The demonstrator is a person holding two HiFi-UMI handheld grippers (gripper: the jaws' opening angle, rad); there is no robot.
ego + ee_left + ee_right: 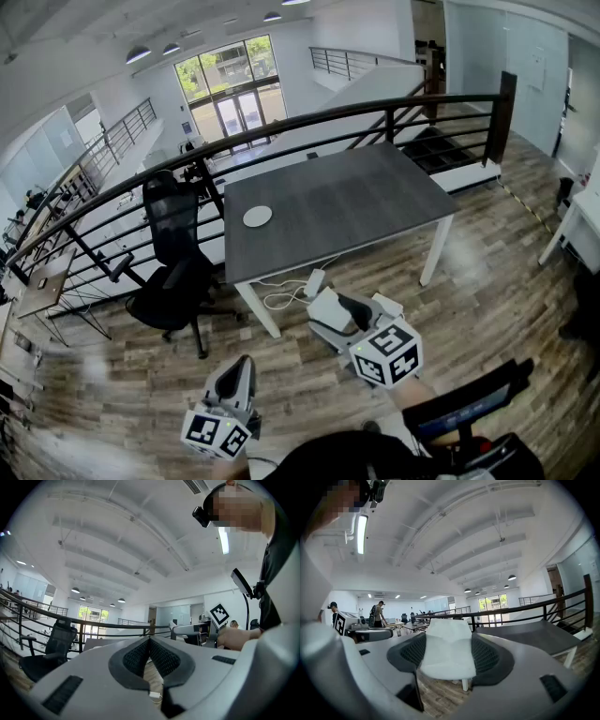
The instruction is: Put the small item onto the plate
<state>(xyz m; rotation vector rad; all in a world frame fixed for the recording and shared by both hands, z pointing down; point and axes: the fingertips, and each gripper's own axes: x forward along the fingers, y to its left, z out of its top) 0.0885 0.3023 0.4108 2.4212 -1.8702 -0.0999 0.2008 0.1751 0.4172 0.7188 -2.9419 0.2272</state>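
Well short of the worktop (pixel 356 202) and plate (pixel 257 217), right claw (pixel 449 635) clamps a small white item (pixel 447 660); left claw (pixel 150 643) closed.

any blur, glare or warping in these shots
Head view: fisheye bows the railing into an arc, and the floor at lower left is smeared by blur. Left gripper view: dark round vignette. Right gripper view: the strip light glares; the white item looks slightly soft.
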